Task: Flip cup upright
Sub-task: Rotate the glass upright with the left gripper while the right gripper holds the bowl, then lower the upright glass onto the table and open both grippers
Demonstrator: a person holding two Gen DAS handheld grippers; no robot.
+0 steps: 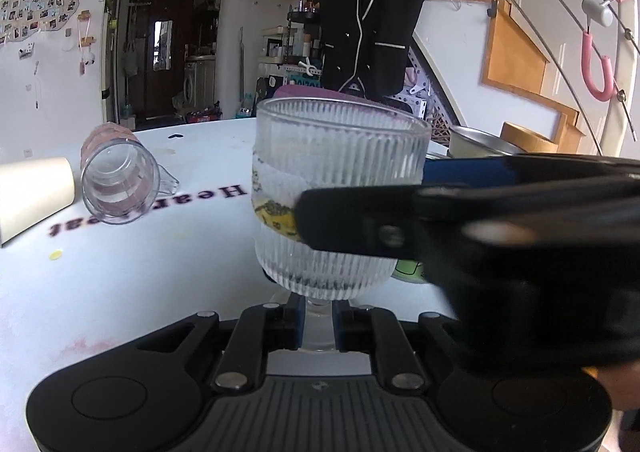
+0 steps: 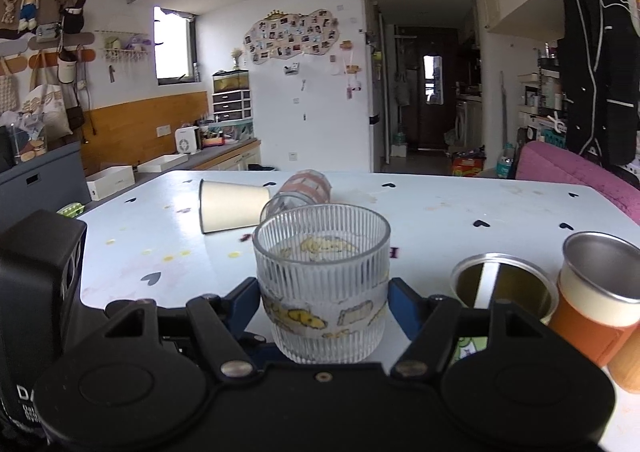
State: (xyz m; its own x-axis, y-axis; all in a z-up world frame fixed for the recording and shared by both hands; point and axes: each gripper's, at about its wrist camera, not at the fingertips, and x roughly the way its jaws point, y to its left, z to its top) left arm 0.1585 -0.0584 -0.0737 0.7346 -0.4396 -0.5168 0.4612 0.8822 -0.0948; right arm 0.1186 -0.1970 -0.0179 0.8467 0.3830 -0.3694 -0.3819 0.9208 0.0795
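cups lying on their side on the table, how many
2: a cream paper cup at the far left of the white table, and a clear plastic cup with a pink brick-pattern band touching its right side. Others may be out of view.

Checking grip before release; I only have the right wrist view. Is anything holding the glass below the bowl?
Observer: Yes. The ribbed glass has a stem, and the left gripper has its jaws closed on it.
Operator: Where does my gripper sit?
Observer: The right gripper has one black finger across the bowl's printed band.
Operator: That mug behind the glass?
Observer: The clear mug lies on its side, mouth towards the left camera.
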